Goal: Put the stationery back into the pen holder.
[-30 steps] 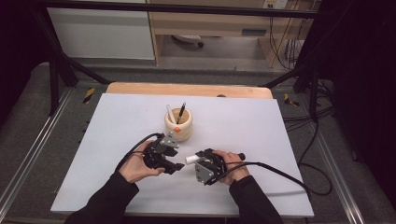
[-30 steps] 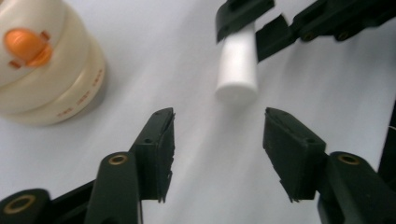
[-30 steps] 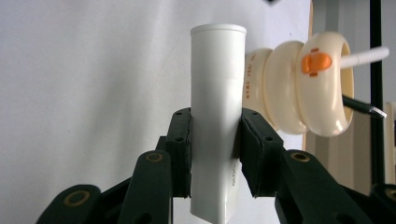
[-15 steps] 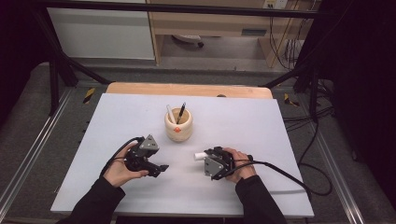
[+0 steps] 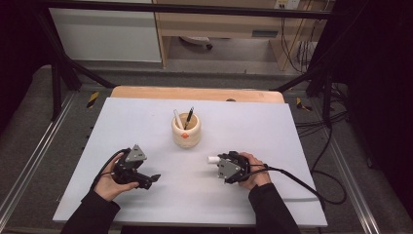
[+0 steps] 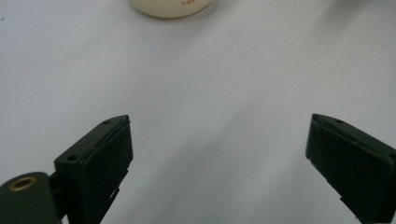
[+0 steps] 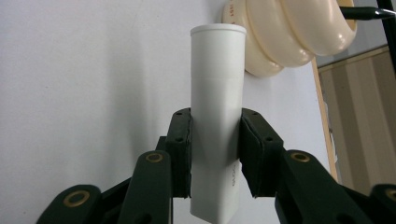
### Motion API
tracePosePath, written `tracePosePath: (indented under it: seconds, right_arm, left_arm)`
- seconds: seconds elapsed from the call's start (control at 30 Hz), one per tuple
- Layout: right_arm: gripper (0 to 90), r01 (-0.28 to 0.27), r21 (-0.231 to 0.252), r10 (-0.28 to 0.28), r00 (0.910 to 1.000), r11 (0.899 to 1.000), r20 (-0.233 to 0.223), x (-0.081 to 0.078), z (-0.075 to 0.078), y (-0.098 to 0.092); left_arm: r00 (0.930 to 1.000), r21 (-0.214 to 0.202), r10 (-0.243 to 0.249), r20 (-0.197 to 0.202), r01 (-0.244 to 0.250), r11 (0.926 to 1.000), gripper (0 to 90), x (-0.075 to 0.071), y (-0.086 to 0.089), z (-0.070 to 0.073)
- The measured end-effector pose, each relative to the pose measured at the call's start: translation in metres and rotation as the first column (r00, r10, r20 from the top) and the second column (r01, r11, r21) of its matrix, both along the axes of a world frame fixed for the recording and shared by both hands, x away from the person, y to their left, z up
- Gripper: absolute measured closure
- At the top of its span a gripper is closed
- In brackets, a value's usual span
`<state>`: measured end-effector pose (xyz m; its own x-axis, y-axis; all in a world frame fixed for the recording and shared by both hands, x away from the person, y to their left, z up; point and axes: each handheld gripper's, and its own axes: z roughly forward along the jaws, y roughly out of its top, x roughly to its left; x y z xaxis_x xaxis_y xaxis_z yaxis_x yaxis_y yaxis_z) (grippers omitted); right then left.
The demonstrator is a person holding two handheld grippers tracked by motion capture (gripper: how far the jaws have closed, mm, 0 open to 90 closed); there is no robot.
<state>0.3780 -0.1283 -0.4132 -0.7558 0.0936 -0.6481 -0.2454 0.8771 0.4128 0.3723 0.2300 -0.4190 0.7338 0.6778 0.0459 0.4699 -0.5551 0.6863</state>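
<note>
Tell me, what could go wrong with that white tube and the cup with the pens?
The right gripper pinches the white tube near its flattened end, so the long free part might swing or slip when lifted.

The cream holder already has a white pen and a black pen leaning in it, so the tube could bump them or tip the holder.

The left gripper, jaws just opened with nothing between them, rests away from the holder and cannot steady it.

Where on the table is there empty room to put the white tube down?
The white tube sits clamped in the right gripper. Bare table lies right of that hand, along the near edge between both hands, and at the far left corner. The open left gripper has nothing between its jaws. It is crowded only around the cream pot holding pens.
</note>
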Motion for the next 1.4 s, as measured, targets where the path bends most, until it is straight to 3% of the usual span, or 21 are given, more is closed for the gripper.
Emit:
tracePosePath:
  seconds: [0.23,0.37,0.63,0.73,0.9,1.13,1.3,1.4]
  right_arm:
    - [67.0,0.03,0.049,-0.029,0.9995,0.998,-0.012,0.003,0.004,-0.001]
    - [67.0,0.081,0.081,-0.078,0.9963,0.993,-0.035,0.005,0.007,-0.003]
    - [67.0,0.159,0.188,-0.141,0.9842,0.969,-0.107,0.01,0.011,-0.005]
    - [67.0,0.187,0.234,-0.159,0.978,0.954,-0.136,0.011,0.013,-0.004]
    - [67.1,0.241,0.313,-0.187,0.9633,0.918,-0.192,0.015,0.017,-0.003]
    - [67.0,0.299,0.422,-0.204,0.9451,0.856,-0.255,0.021,0.026,0.004]
    - [67.1,0.342,0.494,-0.216,0.9308,0.799,-0.295,0.024,0.032,0.012]
    - [67.1,0.353,0.521,-0.21,0.9259,0.777,-0.314,0.026,0.036,0.017]
  left_arm:
    - [0.9985,-0.036,0.053,-0.007,-0.054,0.9979,4.8,-0.004,0.02,-0.008]
    - [0.997,-0.06,0.077,-0.009,-0.077,0.9952,3.4,-0.006,0.027,-0.011]
    - [0.9961,-0.087,0.088,-0.012,-0.088,0.9923,2.2,-0.008,0.037,-0.017]
    - [0.9948,-0.088,0.101,-0.012,-0.102,0.9909,1.9,-0.01,0.042,-0.019]
    - [0.9924,-0.099,0.123,0.002,-0.122,0.9876,0.7,-0.012,0.049,-0.019]
    - [0.9883,-0.111,0.152,-0.005,-0.152,0.9822,0.5,-0.014,0.056,-0.021]
    - [0.9871,-0.129,0.16,-0.002,-0.159,0.9788,0.5,-0.015,0.059,-0.022]
    - [0.9864,-0.139,0.164,0.005,-0.162,0.977,0.5,-0.016,0.061,-0.021]
